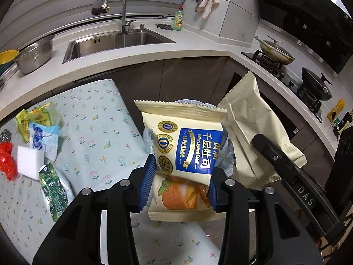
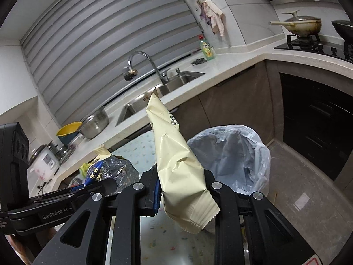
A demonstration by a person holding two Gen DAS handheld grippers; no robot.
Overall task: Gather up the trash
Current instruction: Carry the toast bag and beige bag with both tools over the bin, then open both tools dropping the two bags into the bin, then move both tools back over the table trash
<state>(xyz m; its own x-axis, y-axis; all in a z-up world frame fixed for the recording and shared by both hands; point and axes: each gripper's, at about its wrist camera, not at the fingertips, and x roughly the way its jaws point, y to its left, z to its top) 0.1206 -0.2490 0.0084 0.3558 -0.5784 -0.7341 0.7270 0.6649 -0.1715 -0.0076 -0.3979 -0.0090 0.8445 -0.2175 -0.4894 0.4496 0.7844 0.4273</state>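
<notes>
While both tongs are clenched, a toast wrapper (image 1: 185, 154) is held by the left gripper (image 1: 179, 183), a cream packet (image 2: 178, 161) by the right gripper (image 2: 183, 190), and a lined bin (image 2: 231, 154), seemingly empty, is seen just beyond.

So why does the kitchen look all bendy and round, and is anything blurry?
Left wrist view: the fisheye lens bows the countertop and darkens the corners; the toast packet is sharp, its print readable. Right wrist view: the window blinds curve into arcs; the cream wrapper is sharp, and the bin liner looks bright.
</notes>
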